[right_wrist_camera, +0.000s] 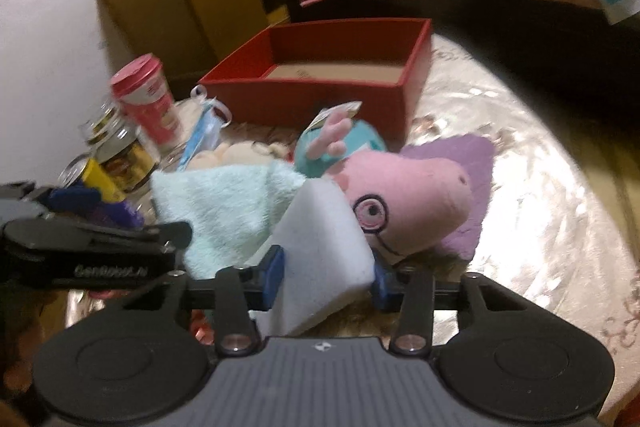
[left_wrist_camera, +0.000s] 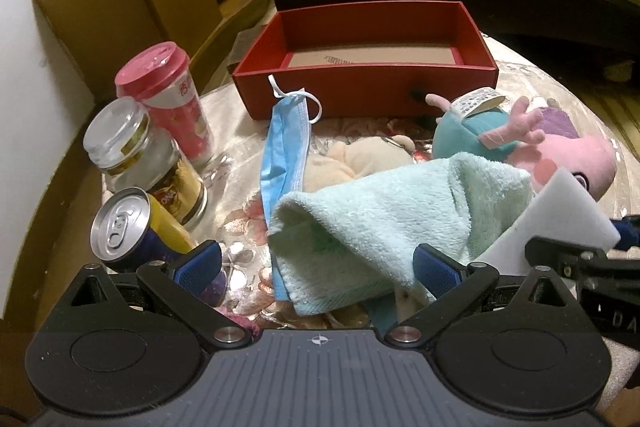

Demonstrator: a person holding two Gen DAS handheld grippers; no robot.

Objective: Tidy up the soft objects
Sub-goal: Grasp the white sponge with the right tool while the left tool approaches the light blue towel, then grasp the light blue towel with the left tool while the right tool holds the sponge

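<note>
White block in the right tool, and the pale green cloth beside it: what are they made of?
White block: looks like foam sponge, matte and uniform, with crisp edges; the right tool pinches it. Pale green cloth: probably terry or microfibre, going by its fuzzy looped pile and soft folds.

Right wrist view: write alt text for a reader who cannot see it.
The right gripper is closed on a white foam sponge above a cluttered table. Behind the sponge lie a pale green towel and a pink pig plush, with an open red box farther back.
</note>
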